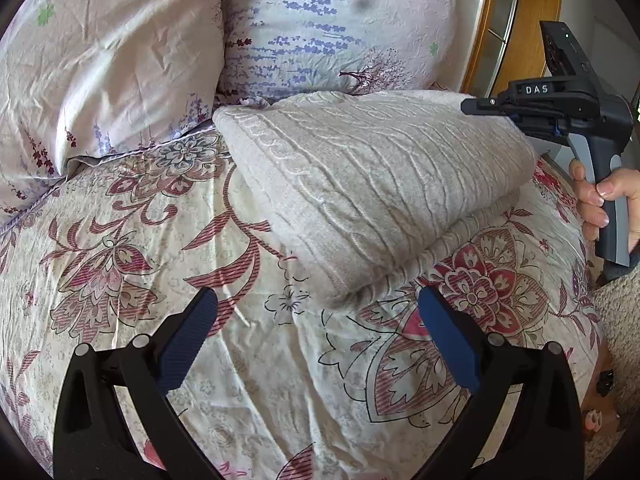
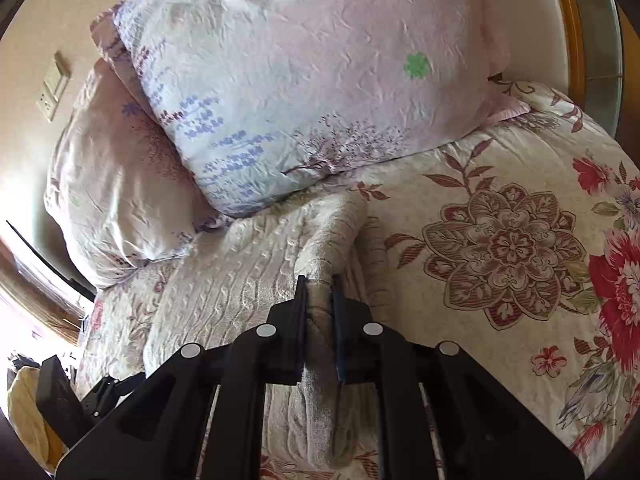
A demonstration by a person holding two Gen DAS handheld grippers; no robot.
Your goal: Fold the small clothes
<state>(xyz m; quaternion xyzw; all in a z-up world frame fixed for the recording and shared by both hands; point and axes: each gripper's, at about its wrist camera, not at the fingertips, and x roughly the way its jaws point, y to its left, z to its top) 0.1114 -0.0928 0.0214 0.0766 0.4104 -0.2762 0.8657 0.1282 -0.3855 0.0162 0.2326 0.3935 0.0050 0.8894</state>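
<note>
Pinching a fold of the cream knit sweater (image 2: 240,280) in my right gripper (image 2: 320,320); left gripper (image 1: 318,308) spread, hovering above the bedspread (image 1: 120,260). Risk: bulky knit slips, fold collapses.

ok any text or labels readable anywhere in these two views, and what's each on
"DAS": white letters on the black top of the right gripper, seen in the left wrist view beside the cream knit garment.
Nothing else reads: the bedspread and pillows carry only flower prints, the wall switch plate bears no legible marking, and the left gripper shows no lettering.
</note>
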